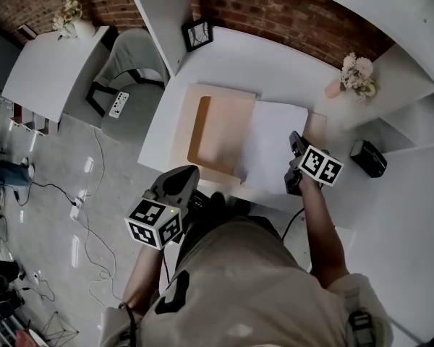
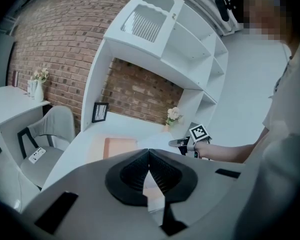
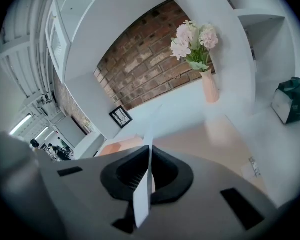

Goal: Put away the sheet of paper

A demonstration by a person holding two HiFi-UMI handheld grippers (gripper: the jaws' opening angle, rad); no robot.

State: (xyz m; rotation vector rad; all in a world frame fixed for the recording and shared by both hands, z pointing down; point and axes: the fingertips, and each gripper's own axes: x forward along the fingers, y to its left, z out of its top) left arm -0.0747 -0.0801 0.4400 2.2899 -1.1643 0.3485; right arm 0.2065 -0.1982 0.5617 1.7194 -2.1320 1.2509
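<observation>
Between right tongs (image 3: 150, 153), one sheet (image 1: 276, 144), pinched

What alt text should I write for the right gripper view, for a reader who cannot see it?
The right gripper has its jaws shut on a white sheet of paper, seen edge-on and standing up between them. Beyond lies a white desk with a pink vase of flowers and a framed picture, with a brick wall behind.

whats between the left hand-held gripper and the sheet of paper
In the head view, the open tan folder lies between the left hand-held gripper and the sheet of paper.
</observation>
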